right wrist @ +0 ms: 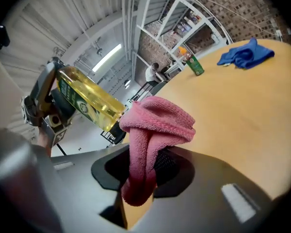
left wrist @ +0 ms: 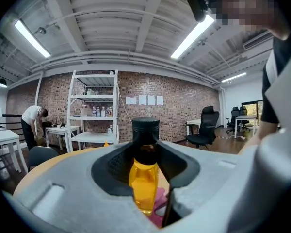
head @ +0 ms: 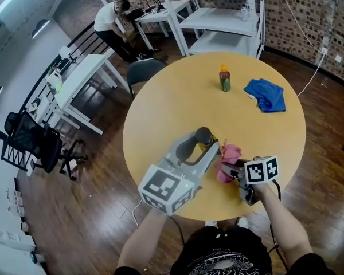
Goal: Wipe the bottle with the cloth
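Left gripper (head: 203, 147) is gripping the bottle (left wrist: 144, 178). Right gripper (right wrist: 140, 174) is pinching the cloth (right wrist: 157, 118), at the bottle's 4 o'clock.

Left gripper (left wrist: 145, 165) fingers (left wrist: 111, 168) clamp an upright bottle (left wrist: 144, 178) of yellow liquid, black cap on top. Pink cloth (left wrist: 158, 199) shows just behind the bottle's base.

Left tongs (head: 210, 146) and right tongs (head: 227, 168) grey, marker-cubed; shirt (head: 223, 260) black, printed.

Glossy clear bottle (left wrist: 144, 178), probably plastic; fuzzy pink cloth (right wrist: 155, 125); matt wooden table (head: 178, 107).
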`<state>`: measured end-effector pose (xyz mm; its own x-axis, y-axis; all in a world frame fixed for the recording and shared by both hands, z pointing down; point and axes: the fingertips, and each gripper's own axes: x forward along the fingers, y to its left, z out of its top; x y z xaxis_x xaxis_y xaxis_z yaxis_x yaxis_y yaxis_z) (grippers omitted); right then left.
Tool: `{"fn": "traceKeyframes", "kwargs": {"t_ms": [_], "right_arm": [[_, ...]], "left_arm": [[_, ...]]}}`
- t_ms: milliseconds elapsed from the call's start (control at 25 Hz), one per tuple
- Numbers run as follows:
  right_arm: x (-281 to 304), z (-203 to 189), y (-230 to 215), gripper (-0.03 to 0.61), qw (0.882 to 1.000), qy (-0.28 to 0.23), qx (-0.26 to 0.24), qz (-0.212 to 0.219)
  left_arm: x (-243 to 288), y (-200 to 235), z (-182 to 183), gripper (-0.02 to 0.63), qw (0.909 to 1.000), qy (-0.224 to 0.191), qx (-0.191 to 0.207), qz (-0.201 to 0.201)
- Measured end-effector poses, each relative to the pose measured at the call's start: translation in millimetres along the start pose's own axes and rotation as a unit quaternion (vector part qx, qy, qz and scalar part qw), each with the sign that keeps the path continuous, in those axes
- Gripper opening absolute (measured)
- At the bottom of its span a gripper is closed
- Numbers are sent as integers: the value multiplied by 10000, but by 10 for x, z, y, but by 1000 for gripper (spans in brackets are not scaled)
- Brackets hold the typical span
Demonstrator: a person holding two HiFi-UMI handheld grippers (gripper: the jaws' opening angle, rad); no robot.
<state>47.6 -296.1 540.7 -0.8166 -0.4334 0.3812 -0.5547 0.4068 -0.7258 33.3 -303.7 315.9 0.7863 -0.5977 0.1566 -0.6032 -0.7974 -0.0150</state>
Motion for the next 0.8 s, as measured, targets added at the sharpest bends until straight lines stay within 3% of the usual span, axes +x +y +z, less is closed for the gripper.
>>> {"fn": "traceKeyframes", "kwargs": {"t_ms": [120, 400, 800], "right_arm": [[231, -138, 120, 103, 9992, 242, 204, 257], [418, -208, 408, 103, 9961, 447, 152, 752], [209, -59, 47, 102, 9981, 213, 344, 465]], "left_arm": [[9, -50, 34, 147, 10000, -50, 39, -47], [119, -163, -101, 147, 9998, 49, -1, -174], [95, -66, -169, 147, 9999, 70, -65, -116]]}}
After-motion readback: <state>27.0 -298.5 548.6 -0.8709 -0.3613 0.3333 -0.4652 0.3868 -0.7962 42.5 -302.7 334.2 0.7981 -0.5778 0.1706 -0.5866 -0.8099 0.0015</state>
